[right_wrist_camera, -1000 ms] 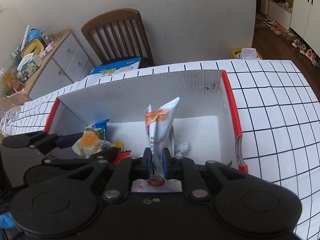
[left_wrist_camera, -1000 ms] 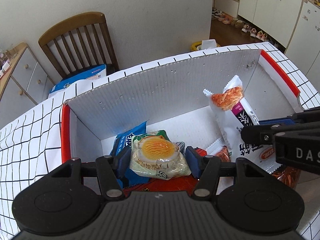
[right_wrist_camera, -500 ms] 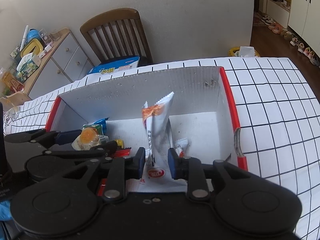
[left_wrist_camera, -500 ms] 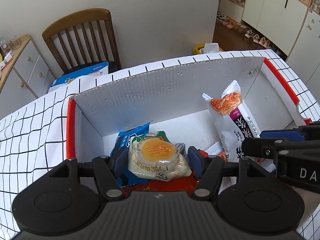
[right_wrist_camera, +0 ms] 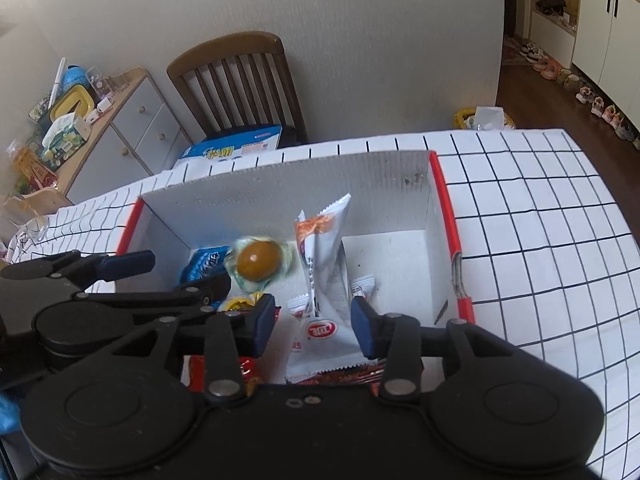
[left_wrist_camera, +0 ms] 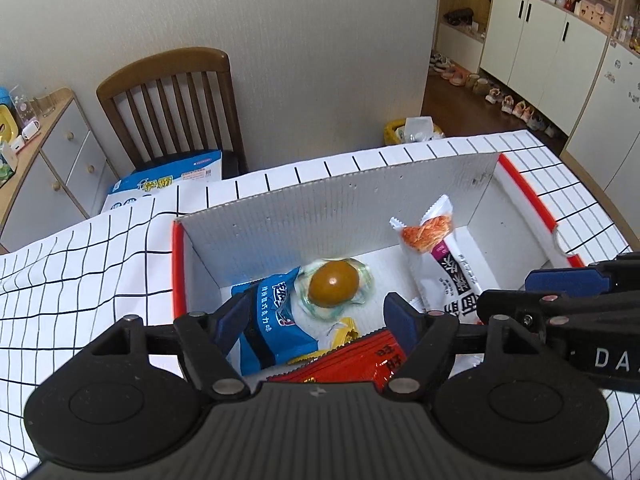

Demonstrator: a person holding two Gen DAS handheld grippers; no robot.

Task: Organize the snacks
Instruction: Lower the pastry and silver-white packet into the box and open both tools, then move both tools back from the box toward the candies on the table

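**Inspector:** Inside the box, what do you find?

**Operator:** Inside the white corrugated cardboard box with red edges [left_wrist_camera: 524, 188], which stands on my black-gridded white tablecloth [right_wrist_camera: 540, 208], I count several snacks already deposited. The clear-wrapped round yellow pastry [left_wrist_camera: 334, 284] lies flat on the box floor, touching the blue foil snack packet [left_wrist_camera: 272, 316] beside it. The tall white packet printed with orange shreds [right_wrist_camera: 324, 264] stands tilted near the middle. A red wrapper [left_wrist_camera: 352, 360] and a small yellow-wrapped sweet [left_wrist_camera: 344, 326] lie at the near wall.

**Inspector:** State of your tools?

**Operator:** My left gripper [left_wrist_camera: 316, 320] has just been opening; its jaws stand apart, and the pastry lies free beyond them, so I judge it released. My right gripper [right_wrist_camera: 314, 322] has likewise just been opening. The white packet sits between its pads [right_wrist_camera: 362, 326], but neither presses on it.

**Inspector:** Progress?

**Operator:** Both of these items are delivered, in my judgement. I see no snack on the cloth outside the box in either view, though the near table is hidden behind my tools. What remains, if anything, I cannot tell; possibly straightening the leaning packet.
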